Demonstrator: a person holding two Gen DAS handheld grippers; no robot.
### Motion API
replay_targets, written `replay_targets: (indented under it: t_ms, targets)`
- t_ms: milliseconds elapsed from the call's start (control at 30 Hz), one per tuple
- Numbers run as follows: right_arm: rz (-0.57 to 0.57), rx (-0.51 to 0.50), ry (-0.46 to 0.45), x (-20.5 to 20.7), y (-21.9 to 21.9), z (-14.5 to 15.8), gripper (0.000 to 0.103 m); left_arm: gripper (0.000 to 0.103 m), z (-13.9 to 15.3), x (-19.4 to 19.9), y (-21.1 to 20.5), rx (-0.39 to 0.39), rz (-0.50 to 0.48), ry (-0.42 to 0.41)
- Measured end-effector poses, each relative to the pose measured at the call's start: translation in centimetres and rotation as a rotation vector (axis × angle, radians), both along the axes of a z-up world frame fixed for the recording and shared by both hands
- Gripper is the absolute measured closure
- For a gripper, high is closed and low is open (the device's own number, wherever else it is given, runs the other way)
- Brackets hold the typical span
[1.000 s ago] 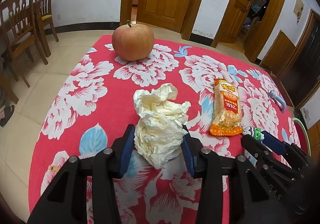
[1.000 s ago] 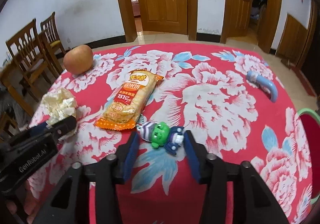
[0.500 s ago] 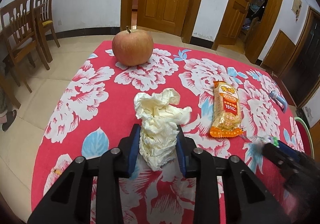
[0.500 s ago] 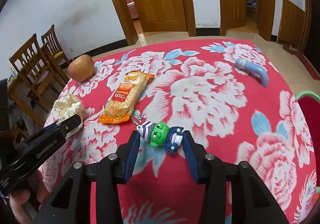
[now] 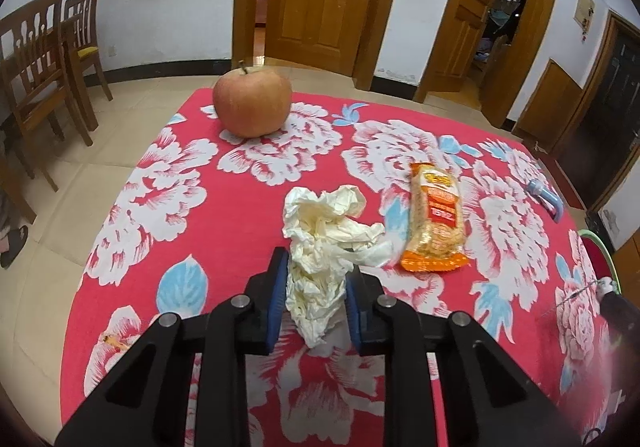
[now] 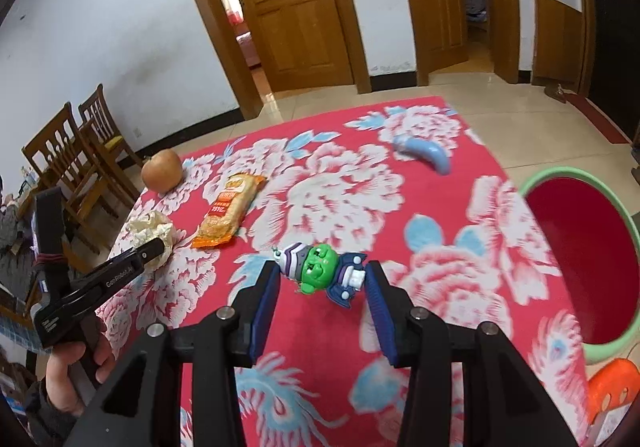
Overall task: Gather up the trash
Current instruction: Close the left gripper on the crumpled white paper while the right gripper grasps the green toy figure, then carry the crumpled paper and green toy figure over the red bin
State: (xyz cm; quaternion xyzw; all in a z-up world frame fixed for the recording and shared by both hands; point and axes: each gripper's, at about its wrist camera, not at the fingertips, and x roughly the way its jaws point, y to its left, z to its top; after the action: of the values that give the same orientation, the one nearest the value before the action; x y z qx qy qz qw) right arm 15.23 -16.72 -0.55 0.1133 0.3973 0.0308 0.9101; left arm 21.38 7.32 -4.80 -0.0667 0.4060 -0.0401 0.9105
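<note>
A crumpled cream tissue [image 5: 328, 223] lies on the red floral tablecloth [image 5: 160, 207]. My left gripper [image 5: 316, 287] is closing on its near end, and both blue pads press into the paper. The right wrist view shows the same tissue [image 6: 150, 225] at the table's left edge, with a hand holding the left gripper [image 6: 154, 247]. My right gripper [image 6: 323, 275] is shut on a small green and purple toy figure [image 6: 318, 267], carried above the cloth. An orange snack packet [image 5: 436, 215] lies flat to the right of the tissue.
An apple [image 5: 252, 103] sits at the far side of the table. A light blue curved object [image 6: 424, 155] lies near the far right edge. A red bin with a green rim [image 6: 560, 175] stands beside the table on the right. Wooden chairs [image 5: 40, 59] stand at left.
The left jaws have narrowed onto the tissue and squeezed it. The right gripper has carried the toy up and to the right, away from the snack packet and nearer the red bin.
</note>
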Motion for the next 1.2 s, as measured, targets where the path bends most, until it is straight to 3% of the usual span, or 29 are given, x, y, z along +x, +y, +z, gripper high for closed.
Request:
replay_targets:
  t_ms: [533,1200]
  targets:
    - [-0.184,-0.018,-0.044,-5.0,-7.7,1.9,0.056,0.077,3.6,-2.6,-1.6,-0.038,-0.056,-0.070]
    - [-0.352,-0.013,-0.052,-8.0,-15.8,1.4,0.056,0.077,6.2,-5.0,-9.7,-0.082,-0.208,-0.075]
